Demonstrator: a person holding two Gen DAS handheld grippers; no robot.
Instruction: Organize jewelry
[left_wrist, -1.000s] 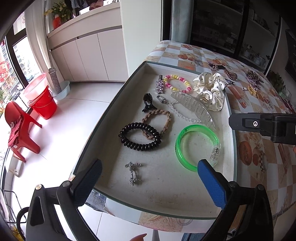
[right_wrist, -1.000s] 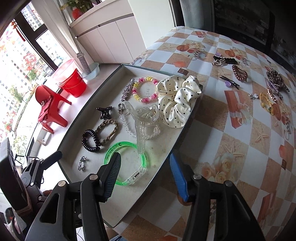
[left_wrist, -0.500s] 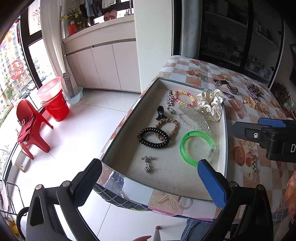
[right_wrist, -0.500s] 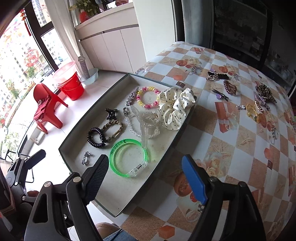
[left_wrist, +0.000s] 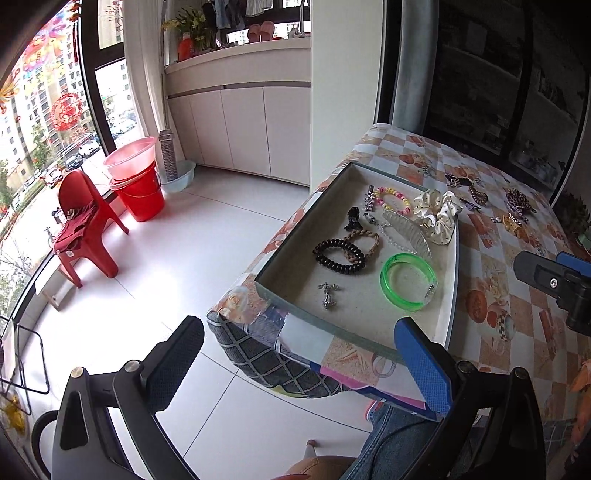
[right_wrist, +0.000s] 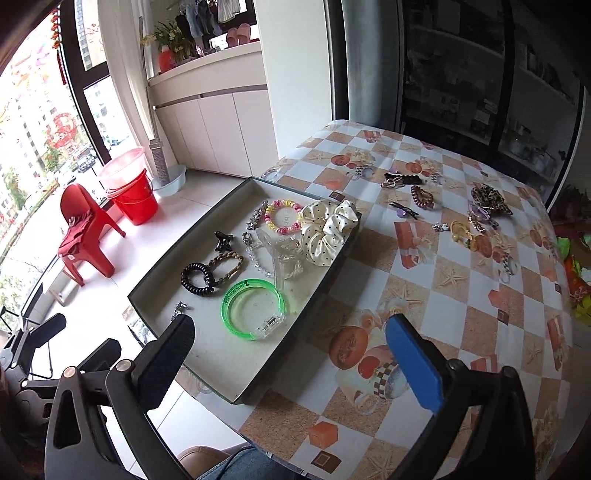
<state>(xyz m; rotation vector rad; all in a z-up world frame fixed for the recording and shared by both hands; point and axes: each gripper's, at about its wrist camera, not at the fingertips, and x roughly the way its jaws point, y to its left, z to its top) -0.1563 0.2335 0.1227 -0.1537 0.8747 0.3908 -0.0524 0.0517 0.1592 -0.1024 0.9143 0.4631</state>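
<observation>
- Jewelry: part lies sorted in tray (right_wrist: 334, 258); rest scattered on table (right_wrist: 461, 295) to far right, well apart from tray.
- Green bangle (right_wrist: 254, 308) stiff, slick, probably light; best pinched across rim.
- Scrunchie (right_wrist: 325, 229) soft, easy to grab anywhere.
- Loose clips (right_wrist: 400, 179) small, thin, likely fiddly; pinch at thickest part.
- Right gripper (right_wrist: 291, 354) wide, empty, jaws just opened.
- Left gripper (left_wrist: 299, 354) wide, empty, short of tray.

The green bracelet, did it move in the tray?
No. The green bracelet lies in the tray beside the black coil hair tie, as before.
</observation>
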